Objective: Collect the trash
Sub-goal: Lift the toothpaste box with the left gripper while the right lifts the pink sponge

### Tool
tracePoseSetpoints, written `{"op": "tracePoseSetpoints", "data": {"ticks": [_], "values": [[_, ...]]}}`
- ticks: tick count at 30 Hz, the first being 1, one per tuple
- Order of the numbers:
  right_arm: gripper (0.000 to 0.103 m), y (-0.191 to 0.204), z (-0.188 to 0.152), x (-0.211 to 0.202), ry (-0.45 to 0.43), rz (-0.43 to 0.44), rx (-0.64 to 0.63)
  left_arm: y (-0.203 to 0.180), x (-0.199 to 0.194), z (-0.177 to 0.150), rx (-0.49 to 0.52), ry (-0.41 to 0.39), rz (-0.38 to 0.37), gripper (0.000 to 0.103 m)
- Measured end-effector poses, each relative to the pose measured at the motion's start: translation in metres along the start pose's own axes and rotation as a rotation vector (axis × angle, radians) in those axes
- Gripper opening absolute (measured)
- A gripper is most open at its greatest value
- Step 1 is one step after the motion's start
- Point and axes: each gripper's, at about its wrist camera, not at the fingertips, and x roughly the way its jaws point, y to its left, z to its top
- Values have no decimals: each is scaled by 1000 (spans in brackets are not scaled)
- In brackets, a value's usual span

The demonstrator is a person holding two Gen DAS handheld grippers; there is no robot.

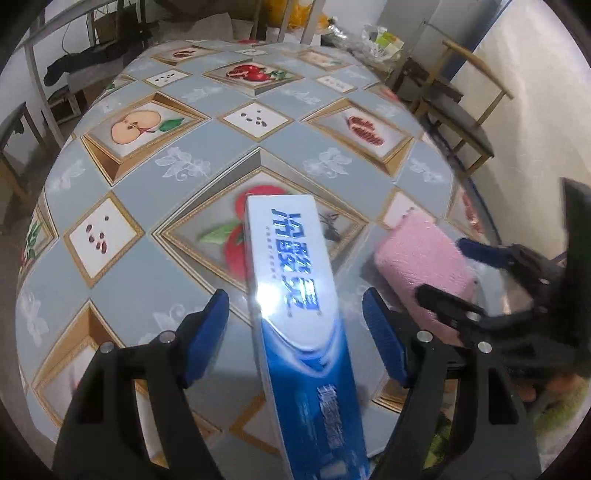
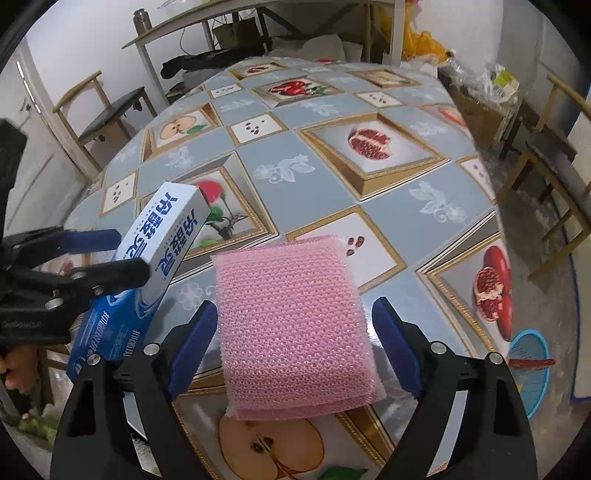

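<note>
A blue and white toothpaste box (image 1: 295, 295) lies between the open fingers of my left gripper (image 1: 295, 339), above the fruit-patterned tablecloth (image 1: 155, 177); neither pad touches it. It also shows in the right wrist view (image 2: 162, 240), tilted up, with the left gripper (image 2: 110, 254) around it. A pink sponge (image 2: 291, 328) lies between the open fingers of my right gripper (image 2: 295, 343), with gaps on both sides. In the left wrist view the sponge (image 1: 417, 266) sits right of the box, with the right gripper (image 1: 447, 269) around it.
Wooden chairs stand at the table's sides (image 2: 107, 114) (image 1: 461, 125). A blue basket (image 2: 532, 365) sits on the floor at the right. Bags and clutter (image 2: 491, 85) lie beyond the far edge. A metal shelf (image 2: 192, 33) stands behind.
</note>
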Motion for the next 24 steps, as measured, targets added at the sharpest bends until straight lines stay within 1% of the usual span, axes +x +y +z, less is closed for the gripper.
{"op": "tracePoseSetpoints", "data": {"ticks": [5,7,9,11,13,19,24], "values": [[86,3,-2,0,-14,-17,-21,-3,13,4,14,24,16,69],[86,5,-2,4,-13,-37,-29,-4,15,3,15,30,20,66],[86,5,-1,6,-13,-38,-24,-5,17,5,18,33,21,64],[86,4,1,11,-6,-36,-9,-6,18,6,20,29,39,63],[86,3,1,13,-3,-31,1,-5,20,8,11,29,42,59],[86,7,2,19,3,-23,4,2,24,14,-25,29,44,52],[86,9,1,22,10,-45,-3,4,23,15,-37,20,39,51]]}}
